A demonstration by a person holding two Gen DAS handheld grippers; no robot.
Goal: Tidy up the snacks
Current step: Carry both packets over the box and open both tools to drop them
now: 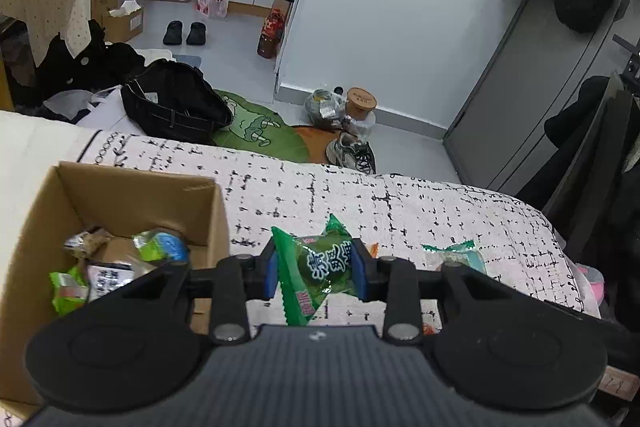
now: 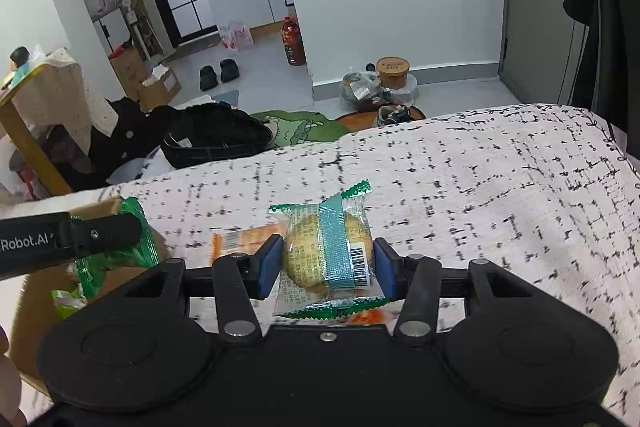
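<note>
My left gripper (image 1: 316,269) is shut on a green snack packet (image 1: 316,271) and holds it above the patterned bed cover (image 1: 360,195), just right of an open cardboard box (image 1: 120,187) that holds several wrapped snacks (image 1: 160,247). My right gripper (image 2: 326,261) is shut on a clear-wrapped round pastry with a teal band (image 2: 326,251), low over the cover. An orange packet (image 2: 244,239) lies beneath it. The left gripper and its green packet (image 2: 120,251) show at the left of the right wrist view, over the box (image 2: 36,307).
The bed cover (image 2: 500,187) stretches right and forward. Another teal-green packet (image 1: 456,255) lies on it, right of my left gripper. Beyond the bed edge the floor holds a black bag (image 1: 172,103), a green rug (image 1: 256,131), shoes (image 1: 352,151) and jars.
</note>
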